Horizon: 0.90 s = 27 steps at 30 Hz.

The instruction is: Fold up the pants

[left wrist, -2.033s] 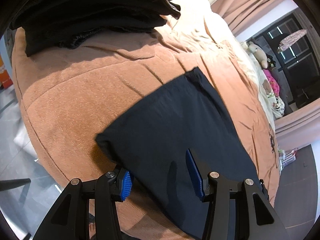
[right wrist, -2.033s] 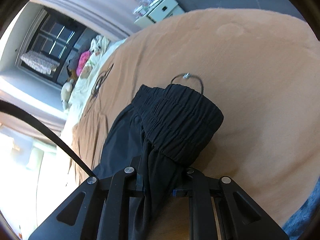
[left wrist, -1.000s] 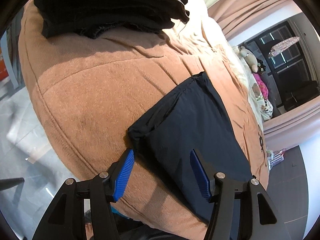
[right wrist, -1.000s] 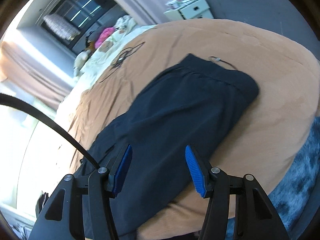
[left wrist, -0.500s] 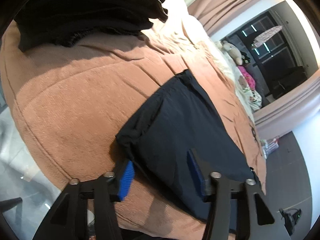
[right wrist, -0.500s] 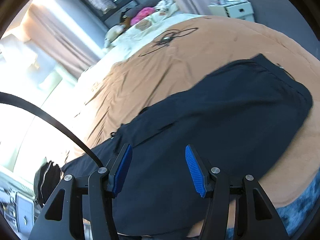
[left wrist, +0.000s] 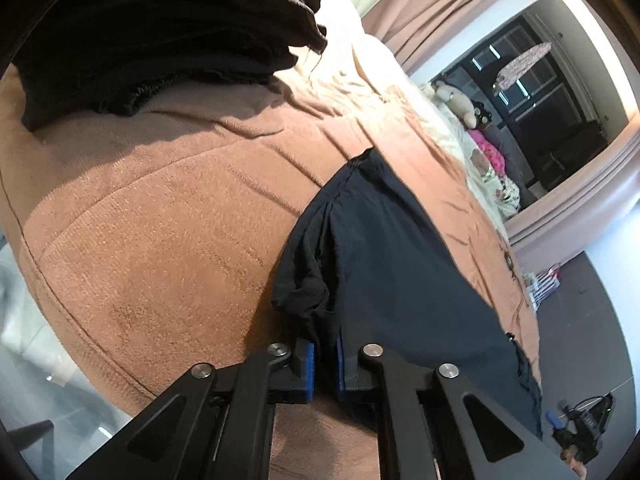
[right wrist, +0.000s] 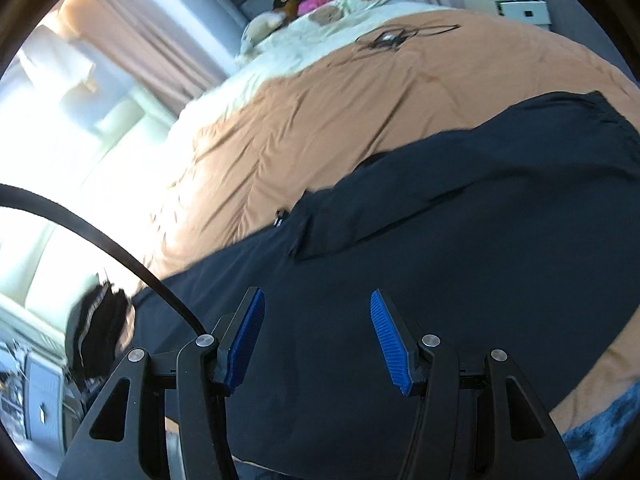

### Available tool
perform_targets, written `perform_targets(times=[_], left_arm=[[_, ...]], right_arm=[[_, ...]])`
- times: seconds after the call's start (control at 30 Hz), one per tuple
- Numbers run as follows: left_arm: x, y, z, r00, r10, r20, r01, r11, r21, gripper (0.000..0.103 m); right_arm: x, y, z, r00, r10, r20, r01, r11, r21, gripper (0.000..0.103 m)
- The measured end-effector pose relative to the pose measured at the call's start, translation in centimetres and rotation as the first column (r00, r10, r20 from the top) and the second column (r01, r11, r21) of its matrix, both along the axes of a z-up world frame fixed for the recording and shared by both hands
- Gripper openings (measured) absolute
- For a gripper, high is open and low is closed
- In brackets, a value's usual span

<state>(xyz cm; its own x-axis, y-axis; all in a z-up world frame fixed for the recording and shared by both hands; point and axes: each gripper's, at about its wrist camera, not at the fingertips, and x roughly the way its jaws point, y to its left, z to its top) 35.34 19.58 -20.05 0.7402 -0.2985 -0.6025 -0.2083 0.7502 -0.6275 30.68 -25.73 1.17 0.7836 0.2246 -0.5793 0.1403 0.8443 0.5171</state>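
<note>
Dark navy pants [left wrist: 392, 264] lie lengthwise on a brown blanket [left wrist: 160, 220]. My left gripper [left wrist: 325, 350] is shut on the near corner of the leg end. The cloth is pinched between the blue pads [left wrist: 307, 372] and bunches up just ahead of them. In the right wrist view the pants [right wrist: 460, 260] spread across the bed, with the waistband at the far right. My right gripper [right wrist: 316, 300] hovers open over the middle of the pants, with nothing between its pads.
A stack of dark folded clothes [left wrist: 160, 32] sits on the bed's far left corner. Stuffed toys [left wrist: 452, 96] and a tangled cable [right wrist: 388, 38] lie further up the bed. A white nightstand [right wrist: 516, 4] stands beyond. A blue-grey rug [right wrist: 600, 432] covers the floor by the bed edge.
My left jaws closed on the pants' corner and the cloth bunched up. My right gripper let go of the waistband and swept along the pants towards the legs, staying open.
</note>
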Motion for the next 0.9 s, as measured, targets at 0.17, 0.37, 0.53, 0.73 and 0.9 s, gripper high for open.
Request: perform_targets(times=[0.17, 0.37, 0.53, 0.73, 0.9], left_arm=[[-0.4, 0.6, 1.4, 0.999, 0.023, 0.035, -0.021, 0.998, -0.059, 0.006], [0.2, 0.7, 2.9, 0.999, 0.033, 0.042, -0.03, 0.997, -0.066, 0.006], [0.7, 0.9, 2.8, 0.999, 0.042, 0.024, -0.039, 0.995, -0.088, 0.006], [0.8, 1.1, 2.2, 0.999, 0.041, 0.006, -0.04, 0.996, -0.085, 0.006], [0.7, 1.0, 1.5, 0.999, 0.048, -0.017, -0.049, 0.996, -0.08, 0.006]], right_arm=[[1.5, 1.6, -0.6, 0.997, 0.064, -0.05, -0.067, 0.995, -0.068, 0.054], [3.1, 4.8, -1.0, 0.985, 0.149, -0.084, -0.158, 0.981, -0.111, 0.053], [4.3, 6.8, -2.3, 0.959, 0.235, -0.157, -0.258, 0.955, -0.145, 0.038], [4.5, 6.7, -4.3, 0.929, 0.275, -0.248, -0.324, 0.928, -0.183, 0.022], [3.9, 6.4, -4.6, 0.914, 0.291, -0.281, -0.353, 0.913, -0.203, 0.018]])
